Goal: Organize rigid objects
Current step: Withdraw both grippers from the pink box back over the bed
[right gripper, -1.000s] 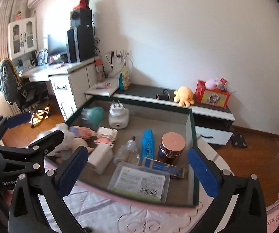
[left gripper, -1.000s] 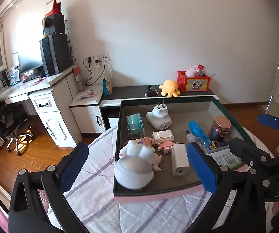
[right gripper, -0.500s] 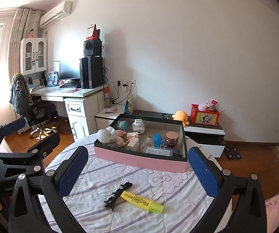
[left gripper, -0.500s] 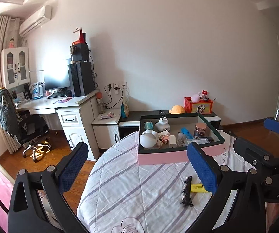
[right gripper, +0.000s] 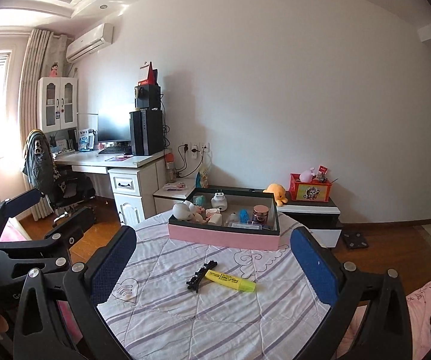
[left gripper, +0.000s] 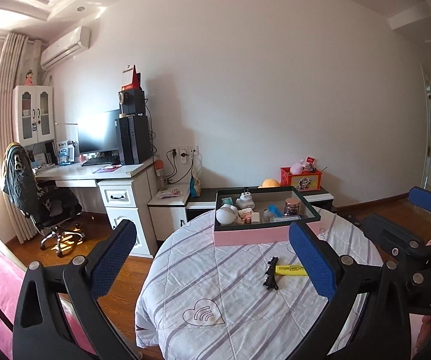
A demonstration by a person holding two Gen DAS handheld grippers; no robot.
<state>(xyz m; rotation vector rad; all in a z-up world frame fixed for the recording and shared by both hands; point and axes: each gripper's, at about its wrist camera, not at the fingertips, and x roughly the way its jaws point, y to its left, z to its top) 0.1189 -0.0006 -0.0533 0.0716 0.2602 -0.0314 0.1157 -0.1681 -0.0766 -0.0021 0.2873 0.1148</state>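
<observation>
Two grippers frame the near foreground, each empty with its jaws spread wide: the left gripper (left gripper: 212, 265) and the right gripper (right gripper: 212, 265), both with black plastic frames and blue textured pads, held above the near edge of the table (right gripper: 167, 324). That table is round and covered by a quilted white cloth with lilac stripes and stitched heart motifs, a soft surface likely to give slightly under pressure. On the cloth lie the only two loose items: a yellow highlighter (right gripper: 230, 280), a smooth rigid bar with a printed label, and touching its left end a black hair clip (right gripper: 198, 275), thin, toothed and slightly curved. Beyond them, at the far side of the table, stands the storage box (right gripper: 223, 237), rectangular with pink outer walls and a dark rim, already holding a white rounded toy, a white plug adapter, a blue tube, a copper-lidded jar and other small hard objects. The step in hand appears to be selection of the next piece; the next move probably calls for lowering one gripper over the highlighter or clip, aligning the jaws across its narrow width, since both lie flat and low on yielding fabric.
</observation>
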